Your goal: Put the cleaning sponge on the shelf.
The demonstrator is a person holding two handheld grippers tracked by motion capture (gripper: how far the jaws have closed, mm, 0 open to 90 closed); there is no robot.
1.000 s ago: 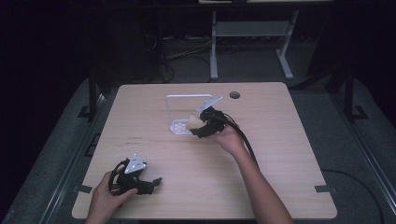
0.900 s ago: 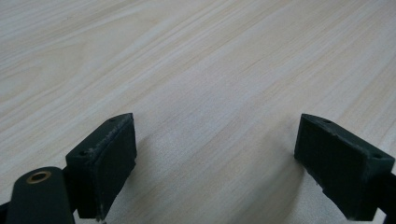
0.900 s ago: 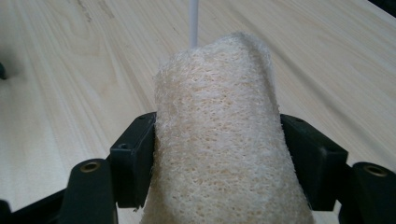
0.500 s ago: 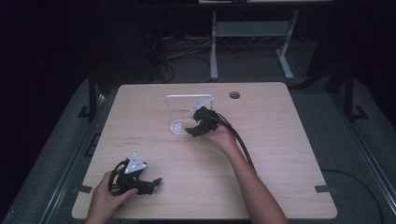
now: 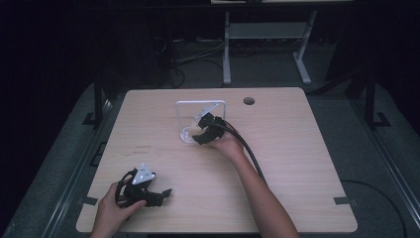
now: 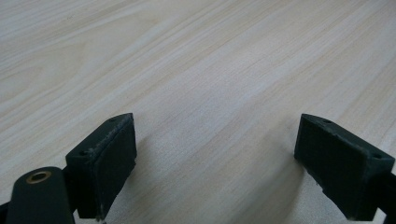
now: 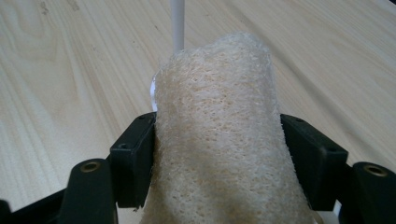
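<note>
A coarse beige sponge [image 7: 217,135] sits squeezed between the two black pads of my right gripper [image 7: 218,158], which is shut on it. In the high view my right gripper [image 5: 197,138] is low over the table's middle, at the foot of a white-edged clear stand [image 5: 198,102]; the hand hides the sponge there. A thin white upright [image 7: 177,23] of that stand rises just behind the sponge. My left gripper [image 5: 162,194] rests on the table [image 5: 297,148] near the front left corner, and its jaws [image 6: 215,163] stand wide open over bare wood.
A round cable hole [image 5: 249,101] lies at the back of the table, right of the stand. The right gripper's black cable [image 5: 250,153] trails along the forearm. Metal desk legs [image 5: 228,54] and floor cables are behind the table.
My right gripper has moved left and down with the sponge, closer to the foot of the stand. The left gripper has stayed put.
</note>
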